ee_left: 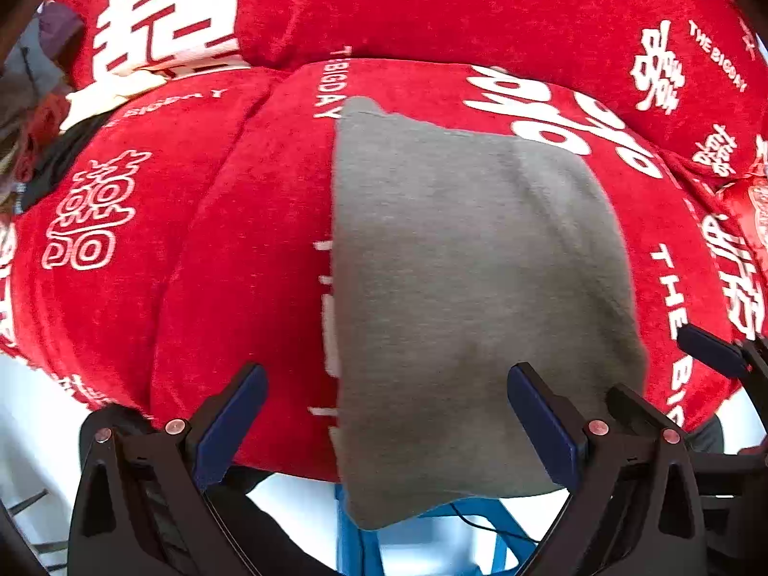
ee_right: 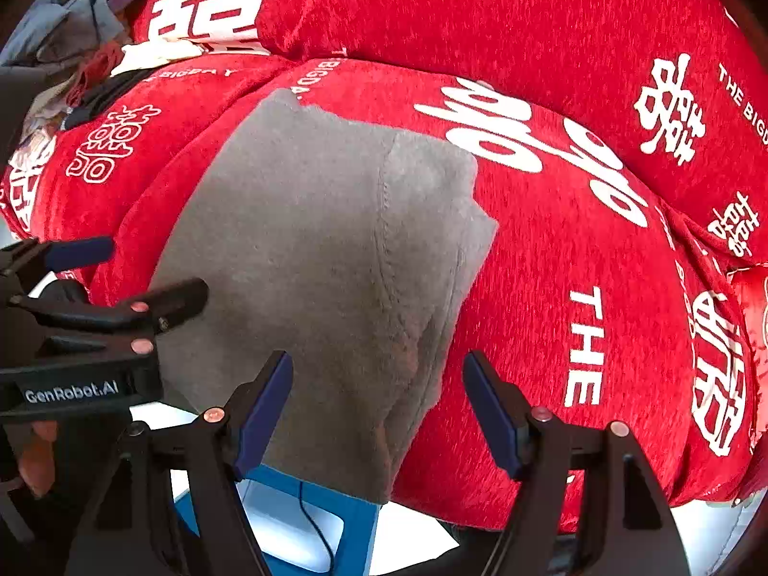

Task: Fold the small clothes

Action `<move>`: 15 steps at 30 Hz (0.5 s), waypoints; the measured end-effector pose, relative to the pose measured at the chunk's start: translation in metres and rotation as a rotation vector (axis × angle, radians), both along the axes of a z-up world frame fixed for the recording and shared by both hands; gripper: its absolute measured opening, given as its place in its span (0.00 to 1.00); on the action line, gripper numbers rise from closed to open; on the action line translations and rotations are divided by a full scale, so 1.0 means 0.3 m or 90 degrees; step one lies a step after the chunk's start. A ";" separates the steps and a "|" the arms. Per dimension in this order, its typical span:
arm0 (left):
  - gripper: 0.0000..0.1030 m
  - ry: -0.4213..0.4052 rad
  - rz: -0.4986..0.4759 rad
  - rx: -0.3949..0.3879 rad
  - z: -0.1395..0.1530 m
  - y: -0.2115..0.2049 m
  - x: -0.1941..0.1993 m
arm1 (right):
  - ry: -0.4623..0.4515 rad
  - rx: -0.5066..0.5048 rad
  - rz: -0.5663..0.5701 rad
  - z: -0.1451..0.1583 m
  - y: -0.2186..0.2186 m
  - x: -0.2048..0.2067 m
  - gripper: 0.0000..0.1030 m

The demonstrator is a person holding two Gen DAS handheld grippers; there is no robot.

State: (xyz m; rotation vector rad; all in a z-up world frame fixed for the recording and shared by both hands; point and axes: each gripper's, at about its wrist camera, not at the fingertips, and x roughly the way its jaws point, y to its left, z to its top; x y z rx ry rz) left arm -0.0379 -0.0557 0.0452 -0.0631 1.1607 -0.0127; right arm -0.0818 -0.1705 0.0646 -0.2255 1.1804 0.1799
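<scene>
A small grey garment [ee_left: 475, 297] lies folded flat on a red cushion [ee_left: 201, 264], its near edge hanging over the cushion's front. It also shows in the right wrist view [ee_right: 317, 259]. My left gripper [ee_left: 389, 413] is open and empty, its jaws spread over the garment's near left part. My right gripper [ee_right: 379, 408] is open and empty, just above the garment's near right edge. The left gripper [ee_right: 115, 269] shows at the left of the right wrist view, and one finger of the right gripper [ee_left: 710, 350] shows at the right edge of the left wrist view.
The red cushion with white lettering [ee_right: 585, 288] has a matching backrest [ee_right: 480, 14] behind it. A heap of other clothes [ee_right: 81, 33] lies at the far left. A blue stool [ee_right: 336, 518] with a white device and a black cable stands below the cushion's front edge.
</scene>
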 end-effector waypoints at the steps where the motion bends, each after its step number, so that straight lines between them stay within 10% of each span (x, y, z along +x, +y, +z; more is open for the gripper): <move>1: 0.97 0.001 0.003 0.007 0.000 0.001 0.002 | 0.002 -0.002 -0.004 -0.003 0.000 -0.003 0.74; 15: 0.97 -0.022 0.064 0.028 0.007 0.036 -0.014 | 0.013 0.004 -0.027 -0.017 -0.017 0.010 0.74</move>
